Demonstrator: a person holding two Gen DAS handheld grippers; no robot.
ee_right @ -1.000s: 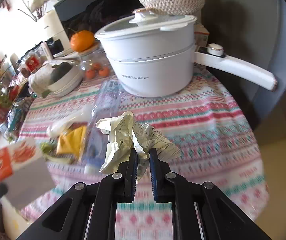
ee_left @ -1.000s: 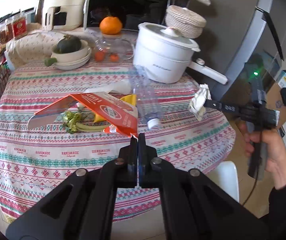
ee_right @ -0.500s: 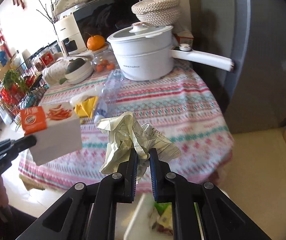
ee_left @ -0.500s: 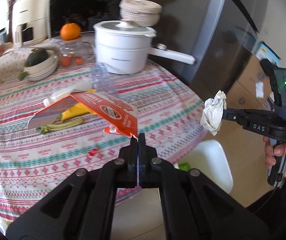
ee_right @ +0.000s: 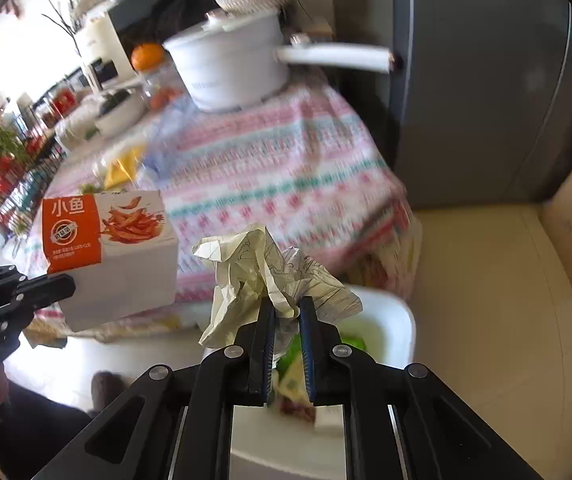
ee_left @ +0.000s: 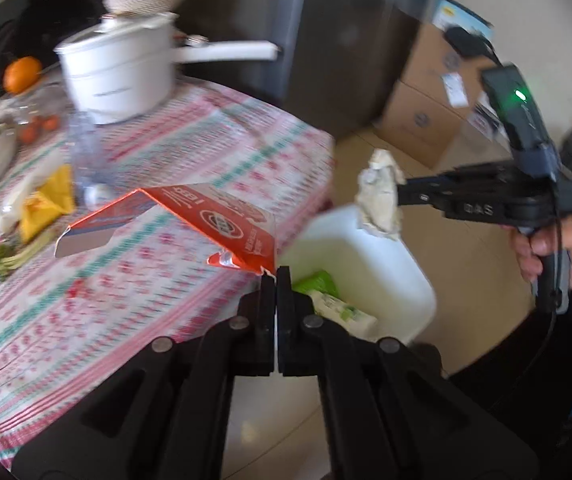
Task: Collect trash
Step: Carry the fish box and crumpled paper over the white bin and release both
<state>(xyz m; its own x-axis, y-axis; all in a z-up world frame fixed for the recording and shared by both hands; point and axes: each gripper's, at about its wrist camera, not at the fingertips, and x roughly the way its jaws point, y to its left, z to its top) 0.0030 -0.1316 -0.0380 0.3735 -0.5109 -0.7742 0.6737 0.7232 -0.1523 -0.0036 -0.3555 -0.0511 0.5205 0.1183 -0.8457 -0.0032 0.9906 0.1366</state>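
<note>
My left gripper [ee_left: 276, 276] is shut on a corner of an orange and white snack box [ee_left: 206, 220], held in the air by the table's edge; the box also shows in the right wrist view [ee_right: 110, 252]. My right gripper [ee_right: 284, 306] is shut on a crumpled paper ball [ee_right: 262, 272], held above a white trash bin [ee_right: 389, 312]. In the left wrist view the paper ball [ee_left: 379, 196] hangs over the bin's far rim [ee_left: 369, 252]. The bin holds green and white wrappers [ee_left: 325, 296].
The round table with a patterned cloth [ee_left: 166, 160] carries a white pot with a long handle [ee_left: 122, 72], a clear plastic bottle [ee_left: 86, 152], a yellow wrapper [ee_left: 46, 200], vegetable scraps and an orange. A grey fridge [ee_right: 485, 80] and cardboard boxes [ee_left: 425, 112] stand behind the bin.
Both grippers have swung away from the table toward the floor bin, each keeping its load. The bin now lies right below the paper ball and beside the box.
</note>
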